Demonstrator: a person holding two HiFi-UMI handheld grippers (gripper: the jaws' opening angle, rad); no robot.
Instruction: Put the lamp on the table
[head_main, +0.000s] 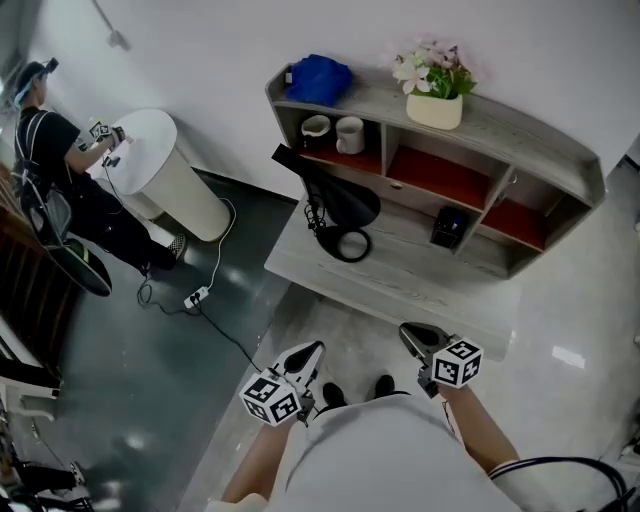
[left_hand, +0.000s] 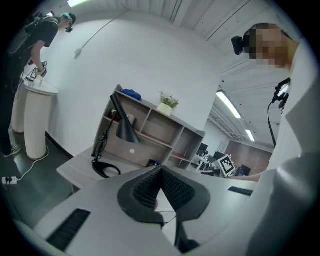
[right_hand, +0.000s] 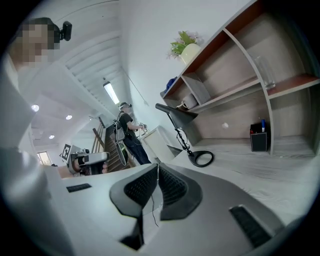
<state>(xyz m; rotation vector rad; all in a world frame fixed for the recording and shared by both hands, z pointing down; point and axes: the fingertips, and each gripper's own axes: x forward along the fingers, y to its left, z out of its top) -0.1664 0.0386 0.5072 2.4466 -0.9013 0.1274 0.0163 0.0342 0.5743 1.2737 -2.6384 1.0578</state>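
A black desk lamp (head_main: 340, 205) stands on the grey wooden table (head_main: 400, 285), its ring base (head_main: 350, 245) at the table's left part and its shade (head_main: 352, 205) under the shelf. The lamp (left_hand: 117, 132) shows ahead in the left gripper view, and in the right gripper view the lamp (right_hand: 187, 135) too. My left gripper (head_main: 312, 352) and right gripper (head_main: 408, 335) hang near my body, well short of the table's front edge. Both are shut with nothing between the jaws.
A curved shelf unit (head_main: 560, 165) on the table holds two mugs (head_main: 335, 132), a blue bundle (head_main: 318, 78), a potted flower (head_main: 435, 90) and a small black box (head_main: 450, 228). At left a person (head_main: 60, 170) stands by a white round pedestal (head_main: 165, 175); a cable and power strip (head_main: 197, 296) lie on the floor.
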